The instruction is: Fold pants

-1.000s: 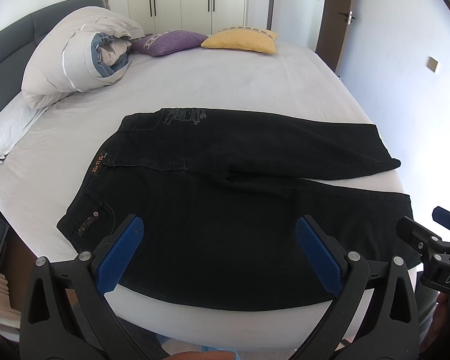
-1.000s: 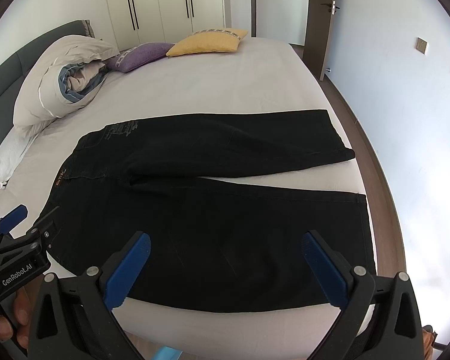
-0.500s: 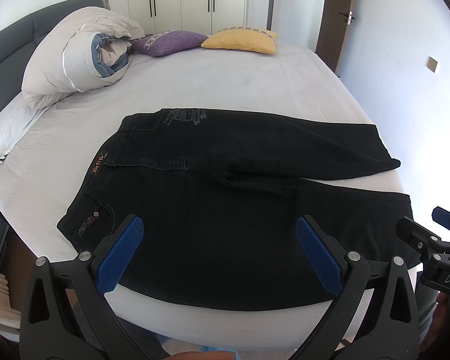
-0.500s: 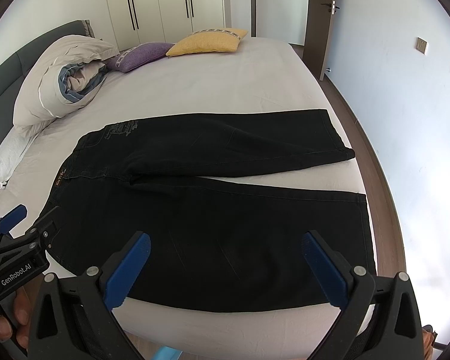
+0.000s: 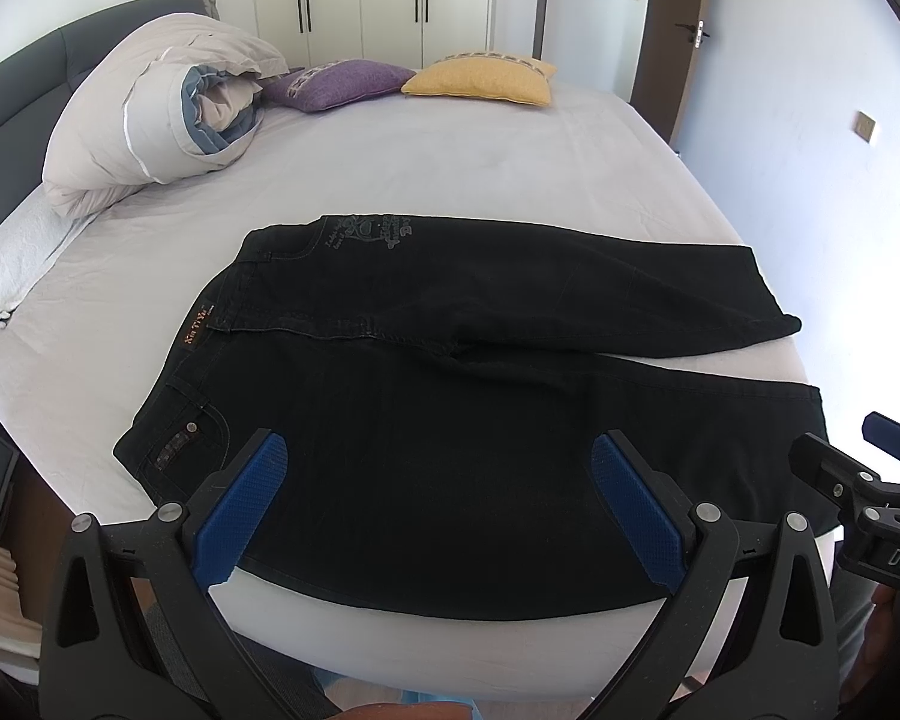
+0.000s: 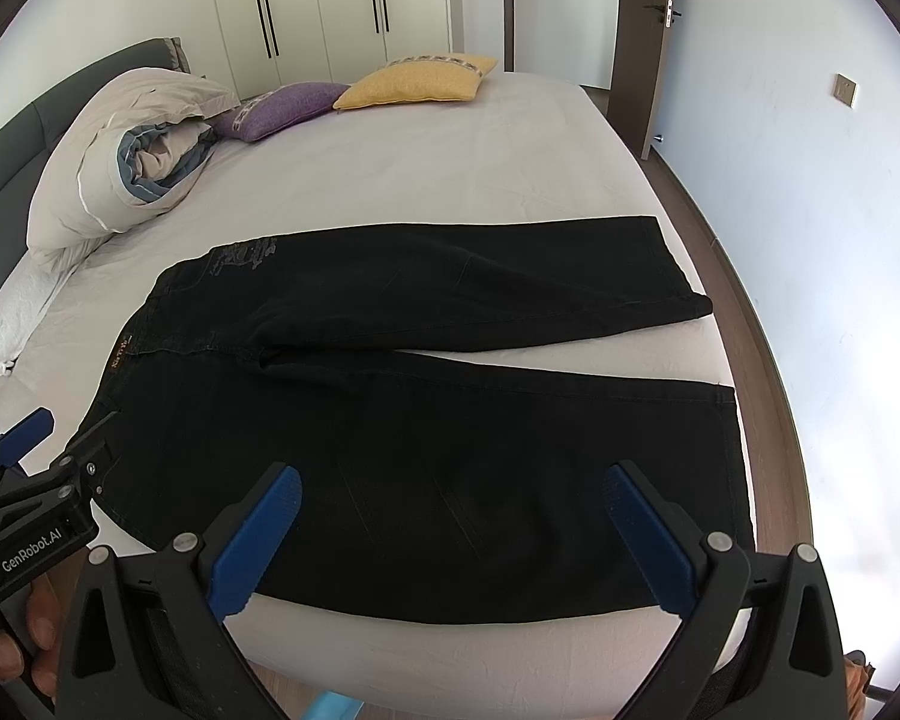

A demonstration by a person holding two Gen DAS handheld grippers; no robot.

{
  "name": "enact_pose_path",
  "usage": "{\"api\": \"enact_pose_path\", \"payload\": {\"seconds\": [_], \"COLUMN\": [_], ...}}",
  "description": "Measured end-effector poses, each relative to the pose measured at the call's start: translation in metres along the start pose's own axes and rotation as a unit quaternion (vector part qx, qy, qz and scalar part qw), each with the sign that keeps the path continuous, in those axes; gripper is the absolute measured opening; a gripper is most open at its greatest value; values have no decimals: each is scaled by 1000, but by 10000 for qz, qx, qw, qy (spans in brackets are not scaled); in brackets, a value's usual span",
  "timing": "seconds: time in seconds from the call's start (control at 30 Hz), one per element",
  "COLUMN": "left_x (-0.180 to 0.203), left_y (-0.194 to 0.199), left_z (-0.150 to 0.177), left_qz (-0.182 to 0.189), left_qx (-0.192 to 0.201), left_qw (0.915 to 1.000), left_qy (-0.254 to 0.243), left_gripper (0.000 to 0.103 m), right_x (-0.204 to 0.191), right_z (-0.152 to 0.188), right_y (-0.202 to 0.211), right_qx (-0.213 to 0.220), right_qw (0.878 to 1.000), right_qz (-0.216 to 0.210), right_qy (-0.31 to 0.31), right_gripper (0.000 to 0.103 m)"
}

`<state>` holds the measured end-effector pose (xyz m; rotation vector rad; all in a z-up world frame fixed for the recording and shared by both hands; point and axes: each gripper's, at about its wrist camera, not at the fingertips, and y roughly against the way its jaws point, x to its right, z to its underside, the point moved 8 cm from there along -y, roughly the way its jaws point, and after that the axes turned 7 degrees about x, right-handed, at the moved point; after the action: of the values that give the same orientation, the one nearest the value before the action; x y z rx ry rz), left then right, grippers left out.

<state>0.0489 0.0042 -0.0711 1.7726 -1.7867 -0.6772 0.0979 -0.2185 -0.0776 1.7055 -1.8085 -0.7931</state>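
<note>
Black pants (image 5: 462,396) lie flat on the white bed (image 5: 438,168), waistband to the left, both legs stretching right; they also show in the right wrist view (image 6: 438,420). The near leg lies along the bed's front edge. My left gripper (image 5: 438,480) is open and empty, held above the near leg's hip end. My right gripper (image 6: 450,510) is open and empty above the near leg's lower part. Each gripper shows at the edge of the other's view: the right one (image 5: 870,480), the left one (image 6: 36,480).
A rolled duvet (image 5: 150,114) and a white pillow (image 5: 18,252) lie at the bed's left. A purple cushion (image 5: 336,84) and a yellow cushion (image 5: 480,79) sit at the far end. Wardrobes (image 6: 330,6) and a door (image 6: 645,48) stand behind. A wall runs along the right.
</note>
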Motion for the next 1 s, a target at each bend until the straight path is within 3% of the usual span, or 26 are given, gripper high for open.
{"api": "enact_pose_path", "payload": {"seconds": [1.0], "left_x": [-7], "left_y": [-1], "left_z": [4], "left_qz": [-3], "left_qx": [-1], "left_qw": [10000], "left_qy": [7], "left_gripper": [103], "right_x": [-11], "right_z": [8], "right_y": [-2], "right_qx": [-70], "right_qw": [10000], "right_qz": [-32], "right_qy": [49], "right_gripper": [103]}}
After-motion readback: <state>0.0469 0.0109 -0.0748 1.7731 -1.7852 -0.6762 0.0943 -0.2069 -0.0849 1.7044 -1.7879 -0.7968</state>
